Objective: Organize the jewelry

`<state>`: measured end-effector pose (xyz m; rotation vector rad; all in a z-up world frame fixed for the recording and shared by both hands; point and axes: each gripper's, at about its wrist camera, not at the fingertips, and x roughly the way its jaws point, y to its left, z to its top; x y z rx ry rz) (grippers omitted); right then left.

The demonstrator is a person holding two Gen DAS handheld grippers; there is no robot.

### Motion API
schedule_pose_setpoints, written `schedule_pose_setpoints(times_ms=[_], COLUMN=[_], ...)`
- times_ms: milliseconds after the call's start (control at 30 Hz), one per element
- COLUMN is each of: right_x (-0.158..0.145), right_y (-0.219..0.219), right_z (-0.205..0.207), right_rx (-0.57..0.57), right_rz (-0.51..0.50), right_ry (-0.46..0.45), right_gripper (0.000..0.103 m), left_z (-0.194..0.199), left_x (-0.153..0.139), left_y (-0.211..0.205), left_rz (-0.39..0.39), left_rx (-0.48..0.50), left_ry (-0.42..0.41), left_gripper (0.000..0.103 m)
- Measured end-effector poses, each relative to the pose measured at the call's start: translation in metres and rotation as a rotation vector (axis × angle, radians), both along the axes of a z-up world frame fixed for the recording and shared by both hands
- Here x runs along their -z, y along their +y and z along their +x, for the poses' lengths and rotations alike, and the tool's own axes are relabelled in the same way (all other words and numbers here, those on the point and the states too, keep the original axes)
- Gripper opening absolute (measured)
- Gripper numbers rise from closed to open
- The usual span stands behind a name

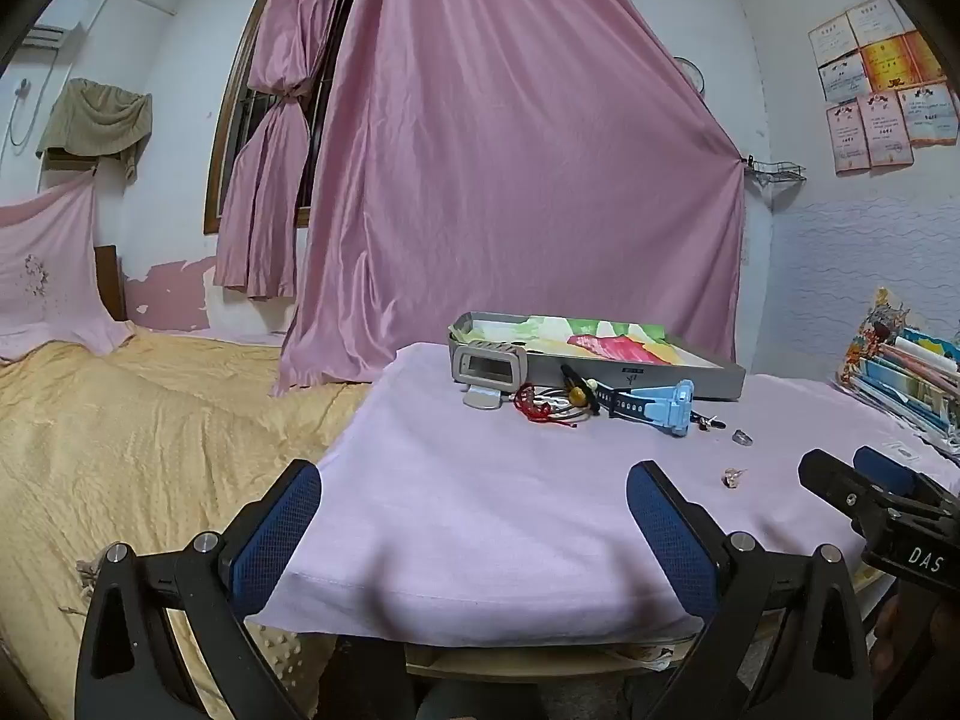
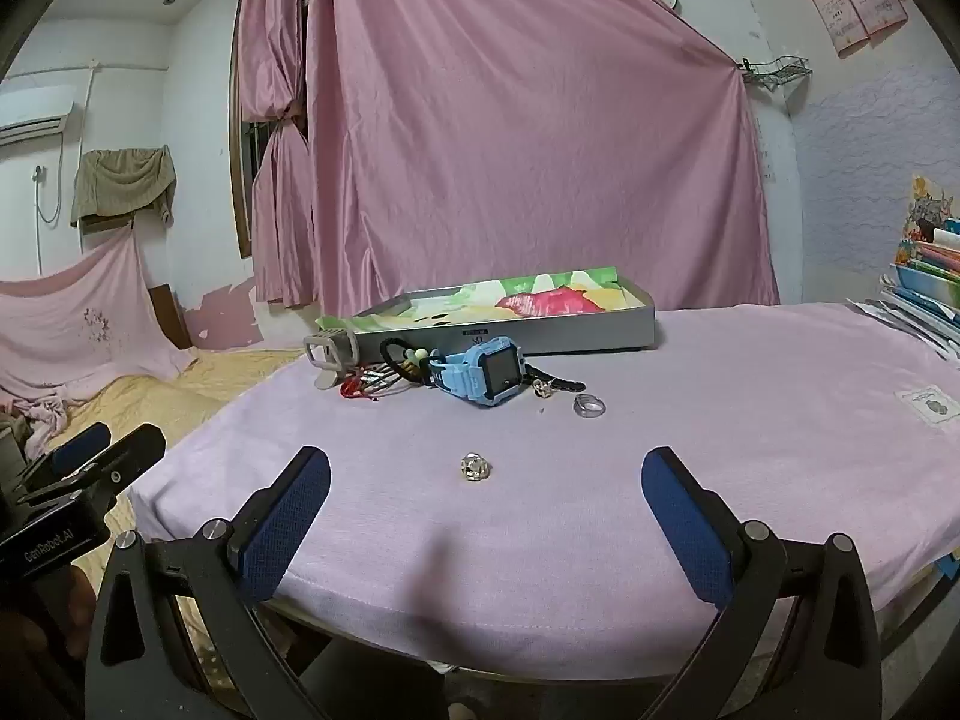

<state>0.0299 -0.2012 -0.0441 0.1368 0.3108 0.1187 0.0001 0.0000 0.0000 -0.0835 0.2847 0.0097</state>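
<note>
Both cams sit low at the near edge of the table [image 1: 480, 540], looking forward across it toward the pink curtain [image 1: 510, 180]. Left one's offset toward the bed [image 1: 150, 420], right one probably a bit closer in. Both catch the blue watch [image 2: 480, 375] and grey tray [image 2: 540, 330].

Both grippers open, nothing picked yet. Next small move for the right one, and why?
Probably ease the right gripper forward and down over the small flower-shaped piece. It lies alone on the pink cloth, nearest and almost centered between the open fingers; the grey tray sits beyond.
</note>
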Motion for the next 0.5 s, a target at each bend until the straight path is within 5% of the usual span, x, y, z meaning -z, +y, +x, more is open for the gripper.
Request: schedule_pose_setpoints(times_ms=[500], right_x=[-0.0005], right_y=[0.0003], right_z=[-0.0005], right_rx=[-0.001], right_rz=[0.002], right_ry=[0.004], right_gripper=[0.102], left_z=[0.0002], left_x=[0.0001], left_y=[0.0], left_rz=[-0.004], left_rx=[-0.001], left_ry=[-0.001], left_gripper=[0.102])
